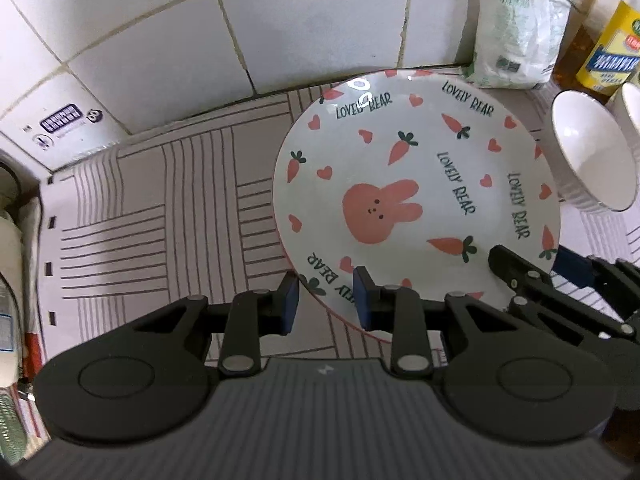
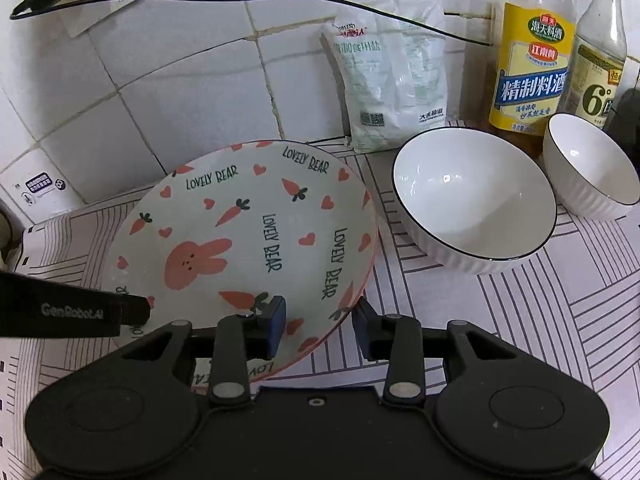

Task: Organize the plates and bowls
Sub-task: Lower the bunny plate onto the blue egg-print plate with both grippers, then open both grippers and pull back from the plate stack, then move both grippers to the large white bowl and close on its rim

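We see a round white ceramic plate printed with a pink rabbit, carrots, hearts and "LOVELY BEAR" lettering [image 1: 416, 204] lying on the surface, which is covered by a pale mat with dark line patterns [image 1: 160, 208], near the white tiled wall [image 1: 160, 40]. Our left gripper [image 1: 326, 300] has its fingers parted, straddling the plate's near-left rim, one blue pad outside the edge and one over the plate; we cannot tell whether the pads touch the rim. Our right gripper [image 2: 320, 326] is likewise parted around the plate's near-right rim, one pad over the plate and the other outside and lower; the plate looks tilted in that view. To the right of the plate stands a white ribbed bowl with a thin dark rim [image 2: 474, 200], and farther right a second, similar white bowl [image 2: 592, 168]. Against the wall behind them are a white plastic bag of salt [image 2: 390, 76], a yellow-labelled bottle of cooking wine [image 2: 528, 64] and a clear bottle with a yellow cap [image 2: 600, 48].
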The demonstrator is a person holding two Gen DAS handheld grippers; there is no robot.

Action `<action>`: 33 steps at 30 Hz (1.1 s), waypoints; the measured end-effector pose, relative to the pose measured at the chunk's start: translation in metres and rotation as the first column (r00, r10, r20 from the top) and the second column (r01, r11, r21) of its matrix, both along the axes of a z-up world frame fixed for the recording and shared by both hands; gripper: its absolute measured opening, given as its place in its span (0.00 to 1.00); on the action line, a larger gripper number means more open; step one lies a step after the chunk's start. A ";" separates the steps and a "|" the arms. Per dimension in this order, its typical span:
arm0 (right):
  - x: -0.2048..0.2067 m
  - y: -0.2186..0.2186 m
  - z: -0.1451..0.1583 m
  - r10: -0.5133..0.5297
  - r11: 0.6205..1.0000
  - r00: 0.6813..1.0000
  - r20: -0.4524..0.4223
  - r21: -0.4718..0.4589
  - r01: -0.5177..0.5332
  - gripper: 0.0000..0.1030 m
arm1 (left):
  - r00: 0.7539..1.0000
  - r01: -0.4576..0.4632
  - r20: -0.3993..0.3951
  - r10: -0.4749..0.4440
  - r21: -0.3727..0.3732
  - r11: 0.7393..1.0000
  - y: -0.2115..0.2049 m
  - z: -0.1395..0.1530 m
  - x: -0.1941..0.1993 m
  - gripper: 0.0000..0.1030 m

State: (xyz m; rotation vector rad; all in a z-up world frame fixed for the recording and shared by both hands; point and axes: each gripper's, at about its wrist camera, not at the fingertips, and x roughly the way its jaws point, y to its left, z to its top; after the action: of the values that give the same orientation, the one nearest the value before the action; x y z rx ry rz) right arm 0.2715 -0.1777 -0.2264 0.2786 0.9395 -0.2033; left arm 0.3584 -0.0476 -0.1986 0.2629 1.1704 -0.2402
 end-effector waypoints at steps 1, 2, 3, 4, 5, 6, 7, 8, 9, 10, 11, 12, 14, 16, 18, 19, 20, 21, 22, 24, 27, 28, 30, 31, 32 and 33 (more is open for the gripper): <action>0.000 -0.001 -0.001 0.002 1.000 1.000 0.001 0.009 -0.002 0.44 | 1.000 0.000 0.005 0.000 0.005 1.000 -0.001 0.000 -0.002 0.26; -0.001 -0.003 -0.002 0.000 1.000 1.000 0.004 0.023 -0.001 0.44 | 1.000 0.001 0.007 -0.001 0.007 1.000 -0.002 0.000 -0.003 0.26; -0.002 -0.006 -0.003 -0.003 0.999 1.000 0.007 0.043 0.003 0.44 | 1.000 0.001 0.005 -0.001 0.006 1.000 -0.003 -0.001 -0.005 0.25; -0.002 -0.008 -0.004 -0.005 0.998 1.000 0.010 0.056 0.005 0.44 | 1.000 0.000 0.007 0.000 0.006 1.000 -0.004 -0.001 -0.007 0.25; -0.003 -0.010 -0.004 -0.010 0.998 1.000 0.019 0.064 0.009 0.44 | 1.000 -0.001 0.011 0.001 0.009 1.000 -0.005 0.000 -0.010 0.25; -0.006 -0.012 -0.003 -0.011 0.998 1.000 0.028 0.068 0.009 0.44 | 1.000 0.001 0.013 -0.002 0.010 1.000 -0.005 0.001 -0.011 0.23; -0.008 -0.013 -0.002 -0.008 0.997 0.999 0.038 0.072 0.005 0.44 | 1.000 0.004 0.013 -0.004 0.006 1.000 -0.005 0.003 -0.014 0.23; -0.012 -0.014 0.001 -0.007 0.997 0.999 0.049 0.076 0.003 0.44 | 1.000 0.001 0.007 -0.001 -0.004 1.000 -0.005 0.005 -0.018 0.23; -0.016 -0.015 0.005 -0.006 0.997 0.998 0.062 0.080 0.001 0.44 | 1.000 -0.002 0.001 0.002 -0.015 1.000 -0.004 0.007 -0.022 0.23; -0.022 -0.016 0.010 -0.003 0.996 0.997 0.080 0.089 -0.004 0.44 | 1.000 -0.002 -0.002 0.002 -0.022 1.000 -0.003 0.009 -0.024 0.23; -0.026 -0.017 0.015 0.001 0.995 0.995 0.098 0.097 -0.011 0.44 | 1.000 0.000 -0.004 0.000 -0.030 1.000 -0.003 0.012 -0.029 0.23; -0.031 -0.019 0.022 0.008 0.994 0.992 0.123 0.103 -0.021 0.44 | 1.000 0.000 -0.004 -0.001 -0.034 0.999 -0.002 0.015 -0.032 0.23; -0.044 -0.024 0.033 0.027 0.994 0.985 0.169 0.096 -0.044 0.44 | 1.000 -0.003 0.000 0.003 -0.047 0.999 -0.002 0.021 -0.038 0.23; -0.056 -0.032 0.040 0.042 0.995 0.979 0.200 0.082 -0.059 0.44 | 1.000 -0.007 -0.001 0.007 -0.056 0.998 -0.003 0.025 -0.045 0.23; -0.067 -0.042 0.048 0.049 0.995 0.972 0.230 0.075 -0.067 0.44 | 1.000 -0.011 0.000 0.011 -0.057 0.998 -0.006 0.031 -0.054 0.23; -0.073 -0.048 0.053 0.055 0.995 0.968 0.243 0.068 -0.073 0.44 | 1.000 -0.009 0.003 0.009 -0.058 0.998 -0.007 0.035 -0.059 0.23; -0.078 -0.053 0.057 0.063 0.995 0.964 0.257 0.060 -0.081 0.44 | 1.000 -0.008 0.007 0.008 -0.059 0.998 -0.010 0.040 -0.064 0.23; -0.083 -0.057 0.062 0.075 0.995 0.959 0.272 0.049 -0.092 0.44 | 1.000 -0.008 0.011 0.008 -0.060 0.998 -0.013 0.044 -0.068 0.23; -0.089 -0.062 0.067 0.095 0.993 0.952 0.291 0.034 -0.109 0.44 | 1.000 -0.010 0.017 0.011 -0.063 0.998 -0.016 0.048 -0.072 0.23; -0.099 -0.069 0.075 0.147 0.988 0.939 0.310 -0.001 -0.154 0.45 | 1.000 -0.022 0.017 0.024 -0.072 0.997 -0.025 0.057 -0.077 0.23; -0.108 -0.077 0.087 0.215 0.976 0.931 0.294 -0.088 -0.197 0.46 | 1.000 -0.010 0.018 0.012 -0.092 0.996 -0.042 0.072 -0.084 0.24; -0.111 -0.082 0.091 0.229 0.973 0.928 0.294 -0.093 -0.210 0.46 | 1.000 -0.007 0.020 0.009 -0.097 0.995 -0.048 0.077 -0.086 0.25; -0.117 -0.093 0.099 0.250 0.968 0.921 0.299 -0.095 -0.232 0.48 | 1.000 -0.009 0.021 0.011 -0.111 0.994 -0.060 0.087 -0.090 0.26; -0.120 -0.097 0.103 0.261 0.965 0.917 0.303 -0.101 -0.241 0.51 | 1.000 -0.008 0.025 0.011 -0.118 0.993 -0.064 0.091 -0.092 0.26; -0.123 -0.100 0.107 0.275 0.961 0.911 0.307 -0.111 -0.253 0.54 | 0.999 -0.002 0.032 0.007 -0.128 0.992 -0.070 0.095 -0.095 0.27; -0.125 -0.102 0.111 0.296 0.955 0.903 0.312 -0.121 -0.271 0.61 | 0.999 0.005 0.043 0.001 -0.143 0.990 -0.074 0.098 -0.098 0.30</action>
State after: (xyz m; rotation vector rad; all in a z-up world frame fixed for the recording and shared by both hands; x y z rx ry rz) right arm 0.1464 -0.2802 -0.1151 0.0977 0.6299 0.0767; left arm 0.2605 -0.1220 -0.1001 0.1420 1.1046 -0.3175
